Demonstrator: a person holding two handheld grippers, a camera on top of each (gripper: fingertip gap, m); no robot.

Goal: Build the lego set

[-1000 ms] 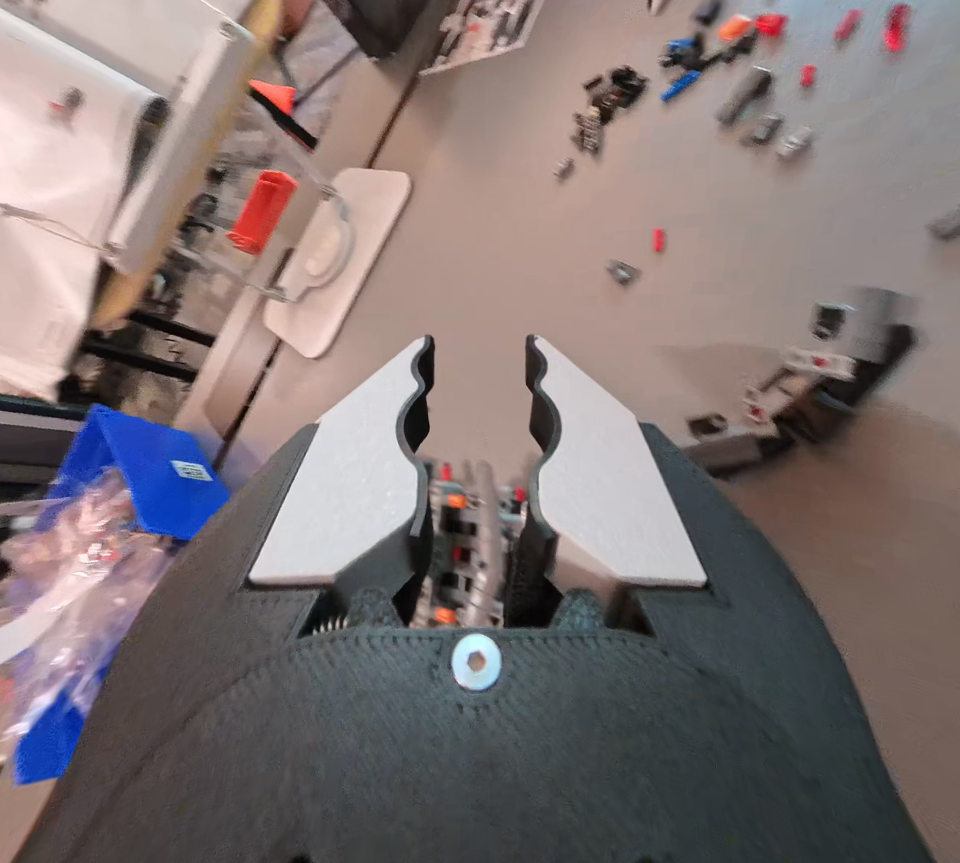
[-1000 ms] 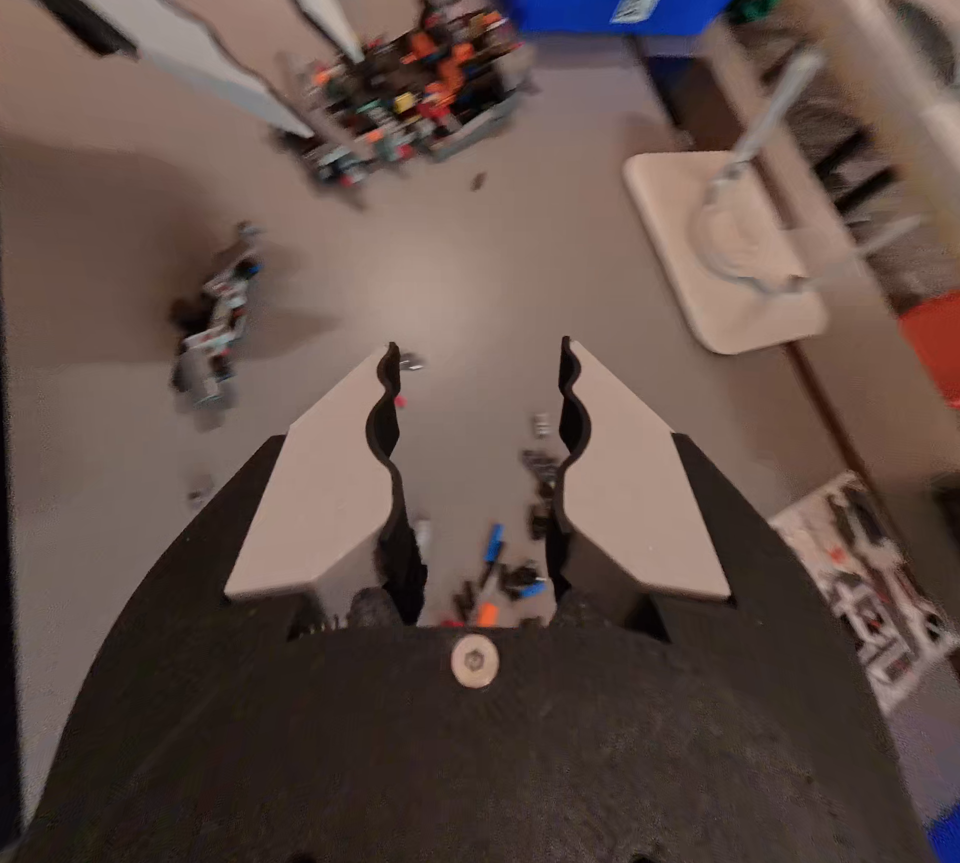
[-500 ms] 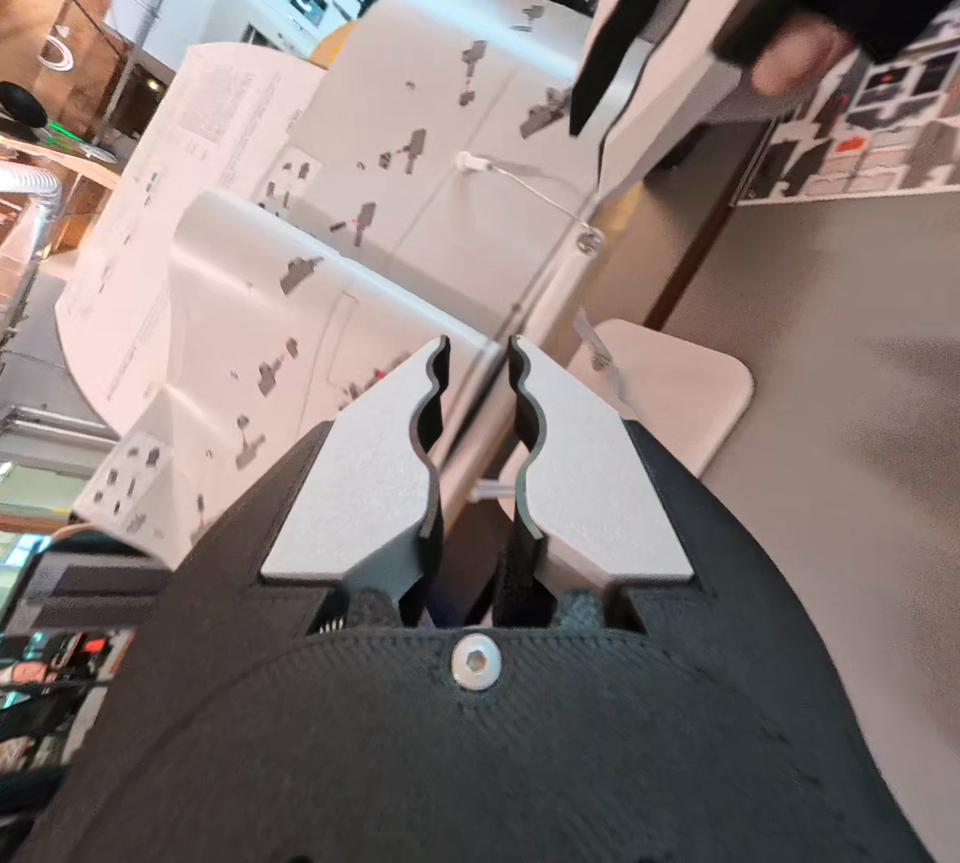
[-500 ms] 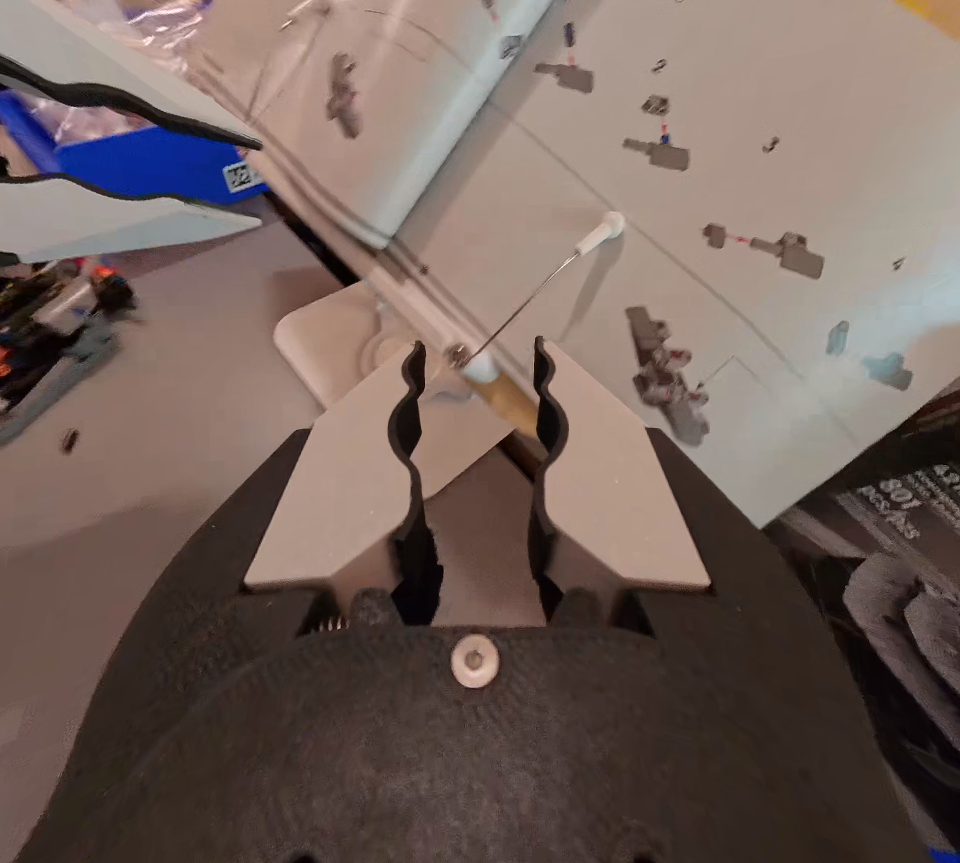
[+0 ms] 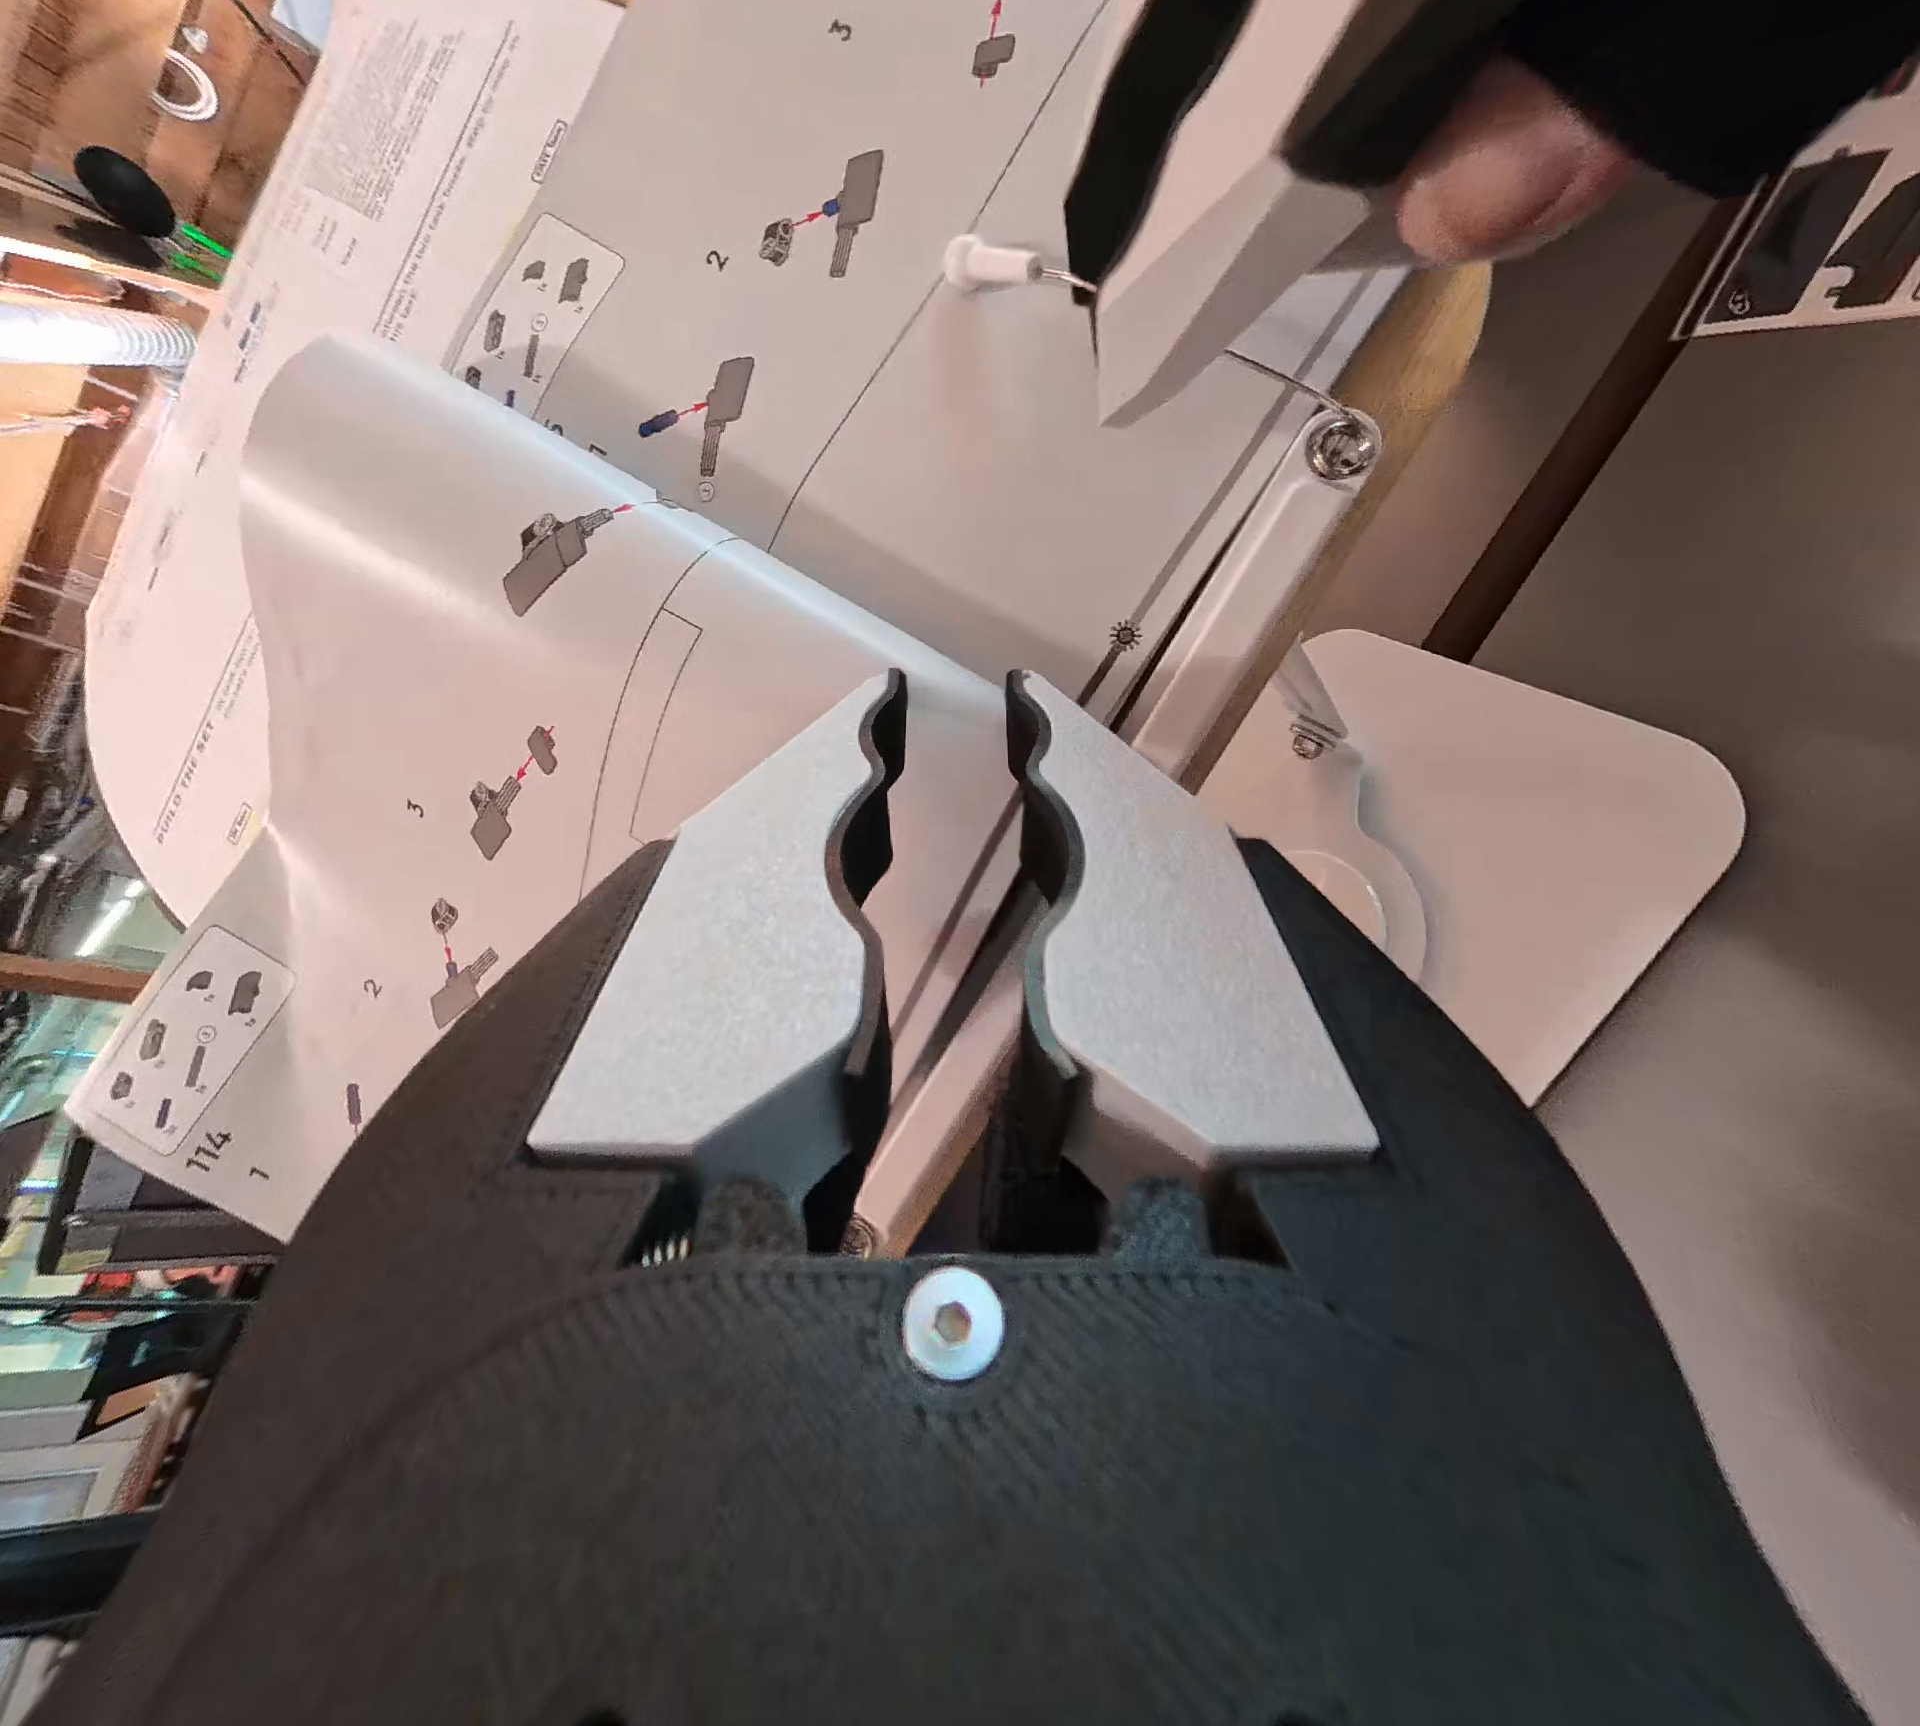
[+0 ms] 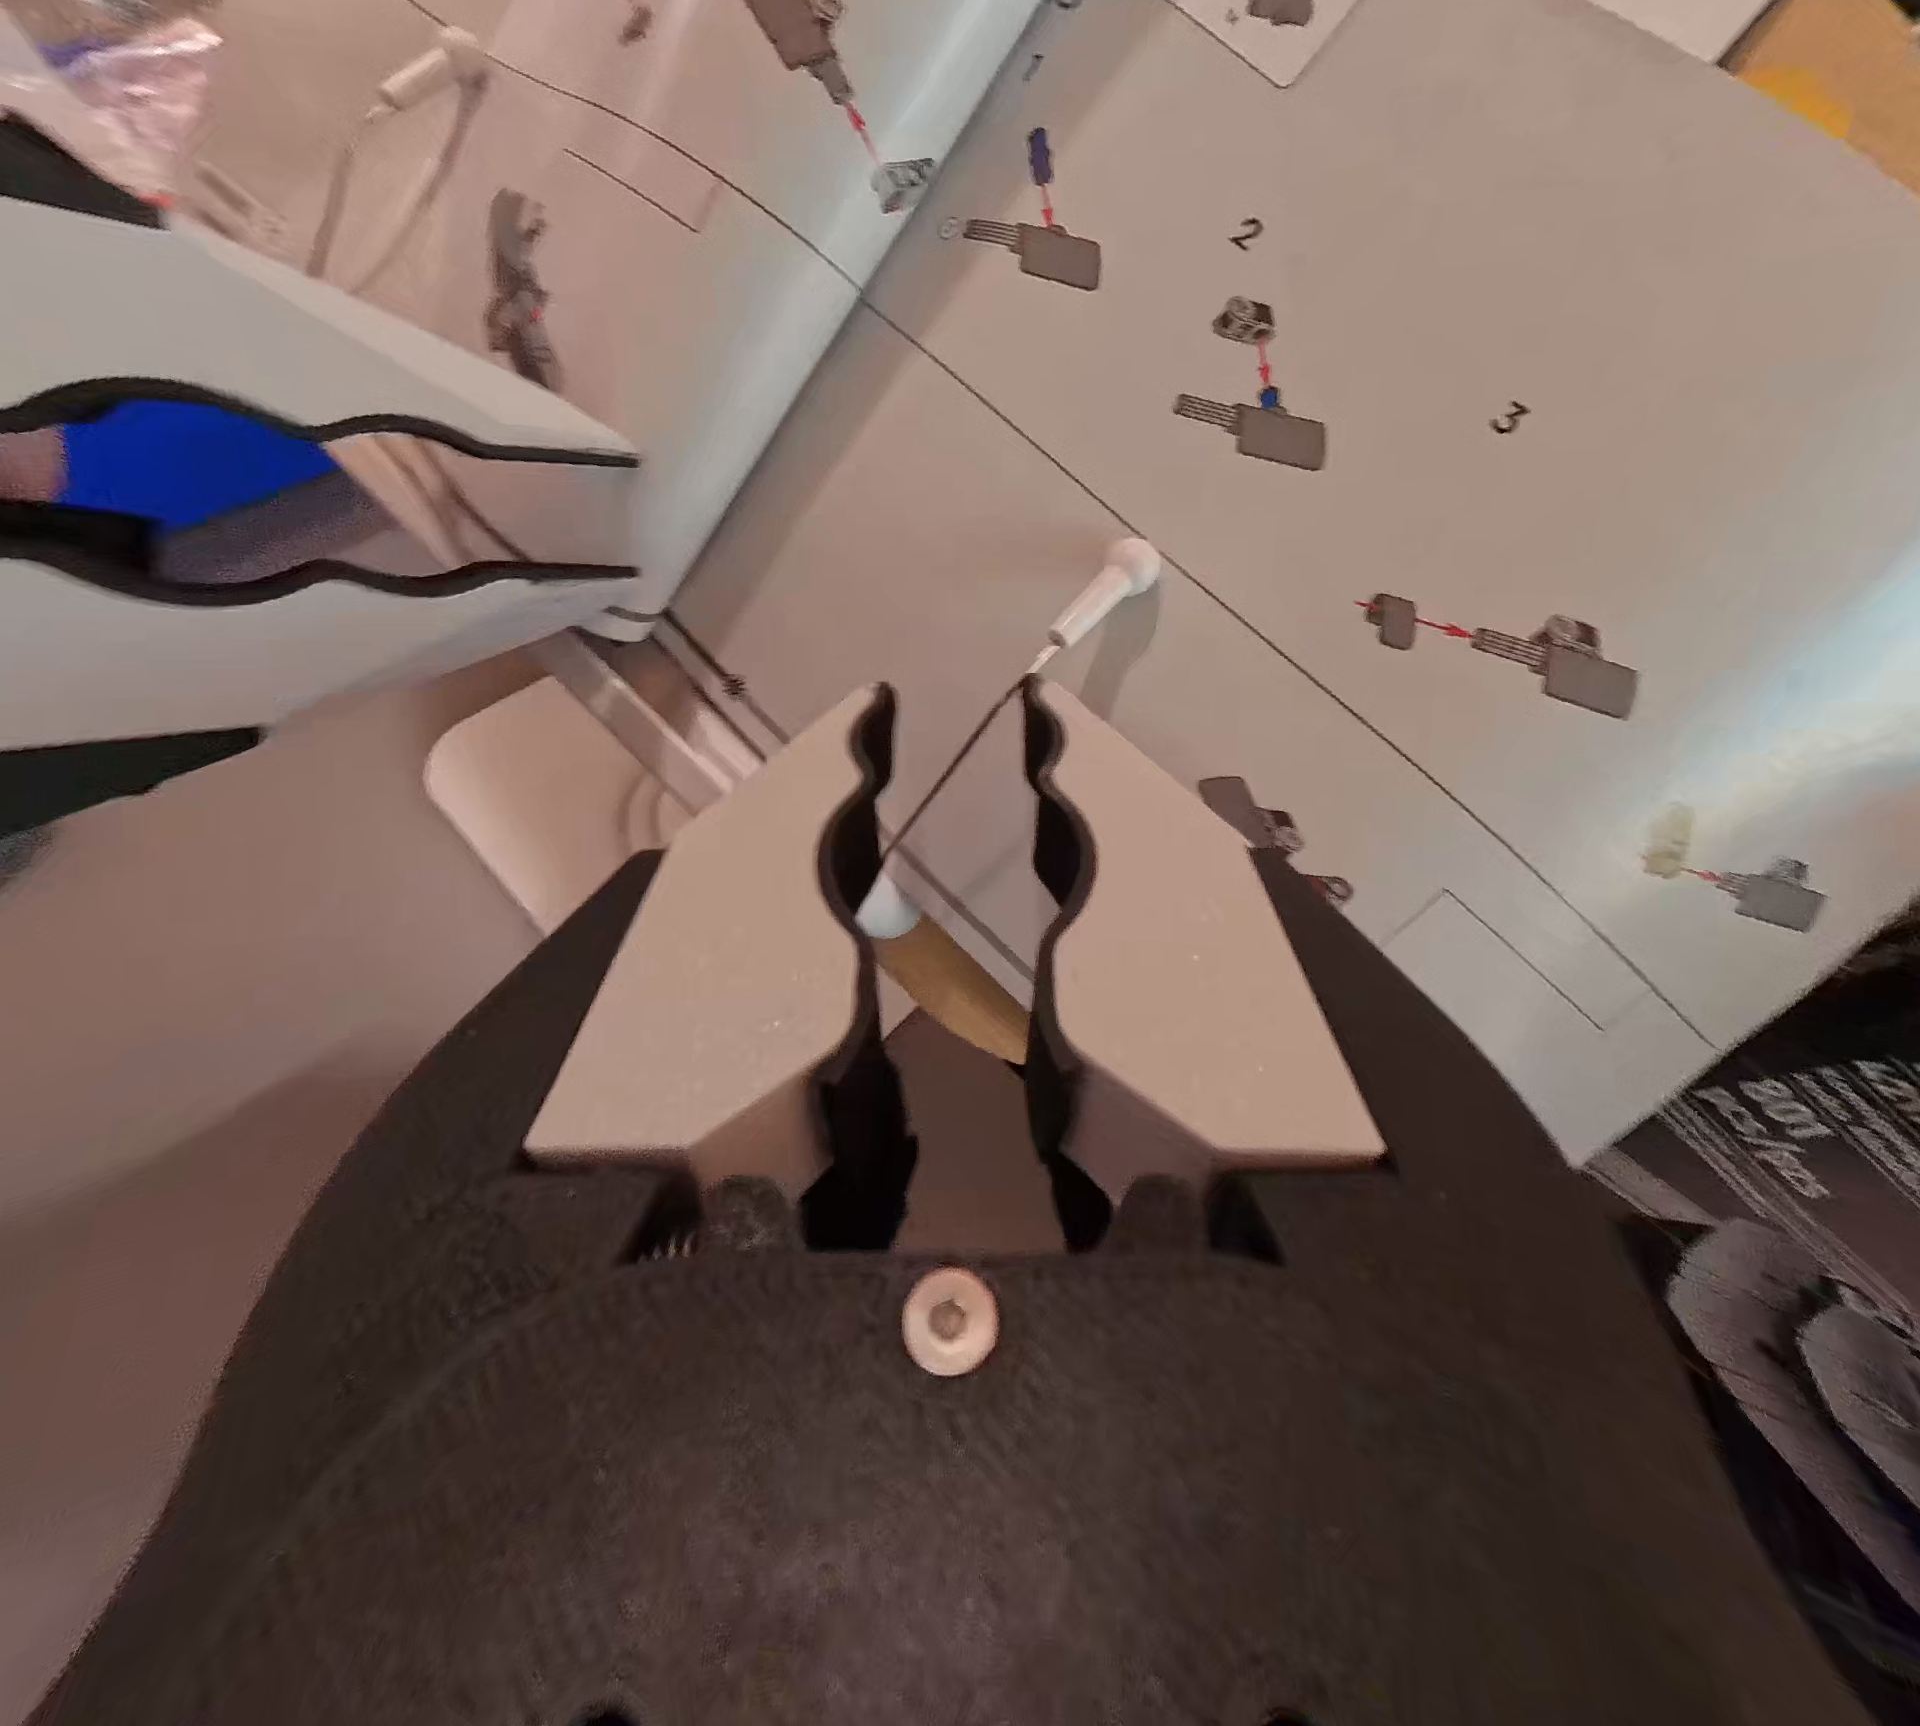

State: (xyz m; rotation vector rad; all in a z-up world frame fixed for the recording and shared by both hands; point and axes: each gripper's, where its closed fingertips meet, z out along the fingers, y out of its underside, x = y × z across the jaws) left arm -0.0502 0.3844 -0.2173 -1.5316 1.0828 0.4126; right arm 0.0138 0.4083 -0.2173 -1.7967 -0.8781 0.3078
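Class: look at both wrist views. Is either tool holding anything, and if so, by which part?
Nothing is held. The left tool and the right tool both stand open and empty before the open white instruction booklet on its white metal stand; no brick sits between the fingers.

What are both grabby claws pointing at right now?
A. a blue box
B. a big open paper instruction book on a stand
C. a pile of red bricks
B: the open white paper instruction book, propped on a white metal stand, fills both wrist views ahead of the left gripper and right gripper.
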